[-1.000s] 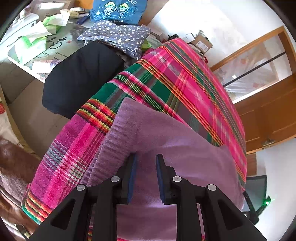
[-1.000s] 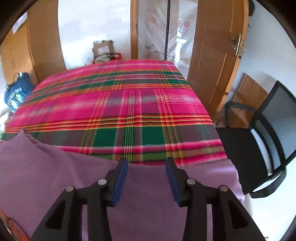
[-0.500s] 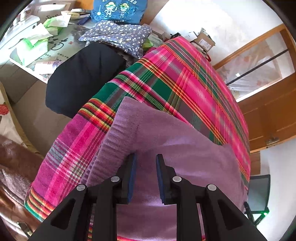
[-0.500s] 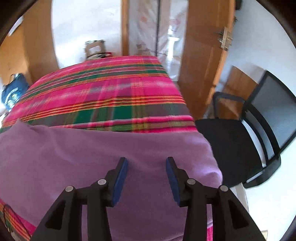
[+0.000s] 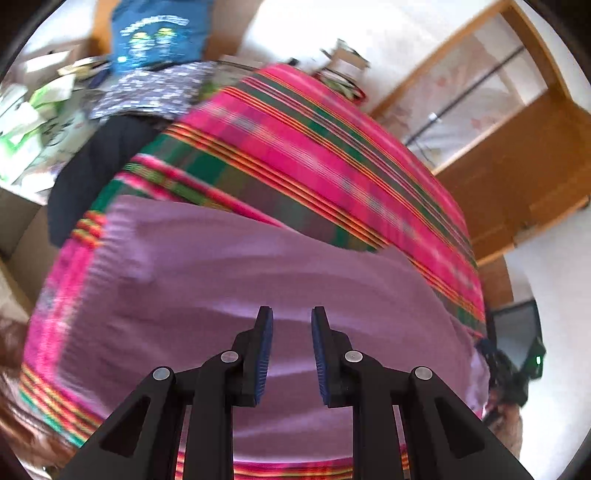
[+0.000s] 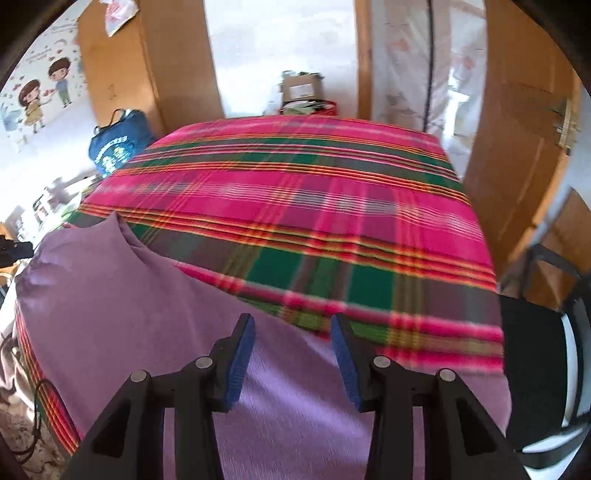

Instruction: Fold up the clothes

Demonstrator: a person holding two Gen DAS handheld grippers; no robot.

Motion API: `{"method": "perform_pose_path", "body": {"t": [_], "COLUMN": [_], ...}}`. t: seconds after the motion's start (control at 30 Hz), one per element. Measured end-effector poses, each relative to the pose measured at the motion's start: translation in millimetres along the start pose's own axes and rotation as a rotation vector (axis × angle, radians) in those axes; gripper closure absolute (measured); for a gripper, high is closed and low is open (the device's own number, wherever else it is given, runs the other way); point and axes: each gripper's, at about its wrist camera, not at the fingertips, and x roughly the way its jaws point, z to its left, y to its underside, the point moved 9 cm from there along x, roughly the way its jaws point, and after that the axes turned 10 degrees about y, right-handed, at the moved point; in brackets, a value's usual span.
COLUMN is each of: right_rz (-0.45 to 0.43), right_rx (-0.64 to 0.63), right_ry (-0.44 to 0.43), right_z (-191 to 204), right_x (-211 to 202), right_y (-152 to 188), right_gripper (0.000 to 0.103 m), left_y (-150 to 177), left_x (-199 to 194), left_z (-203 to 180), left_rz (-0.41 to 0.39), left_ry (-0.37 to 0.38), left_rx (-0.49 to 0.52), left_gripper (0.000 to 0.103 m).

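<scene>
A purple garment lies spread on the near part of a table covered with a pink, green and red plaid cloth. It also shows in the right wrist view, with one corner peaked toward the far left. My left gripper is open and empty above the garment's middle. My right gripper is open and empty above the garment's far edge, where it meets the plaid cloth.
A black garment, a patterned grey cloth and a blue bag lie left of the table. A black office chair stands at the table's right. Wooden doors are behind.
Both views are blurred by motion. My left gripper has opened a little wider and shifted right over the garment. My right gripper has swung so more of the plaid cloth shows.
</scene>
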Motion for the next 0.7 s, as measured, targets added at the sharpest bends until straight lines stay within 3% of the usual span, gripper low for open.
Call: {"method": "perform_pose_path", "body": {"t": [0.2,0.37,0.53,0.63,0.7], "right_rz": [0.034,0.056,0.041,0.019,0.020], "right_rx": [-0.067,-0.087,-0.082,-0.036,-0.008], "right_ry": [-0.055,-0.078,-0.098,-0.072,-0.058], "right_z": [15,21,28,16,13], "right_x": [17,24,22,20,23], "right_y": [-3,1,-1,-6,-7], "right_gripper": [0.060,0.068,0.093,0.101,0.101], "left_y": [3,7,12,13,14], "left_x": [17,20,24,24,22], "left_z": [11,22,33,36,37], "left_rz": [0.038,0.042,0.059,0.058,0.057], "left_ry": [-0.038,-0.075,-0.084,-0.080,-0.077], "left_rx": [-0.047,-0.079,-0.110,-0.118,-0.123], "left_gripper": [0.081,0.081,0.081,0.081,0.081]}}
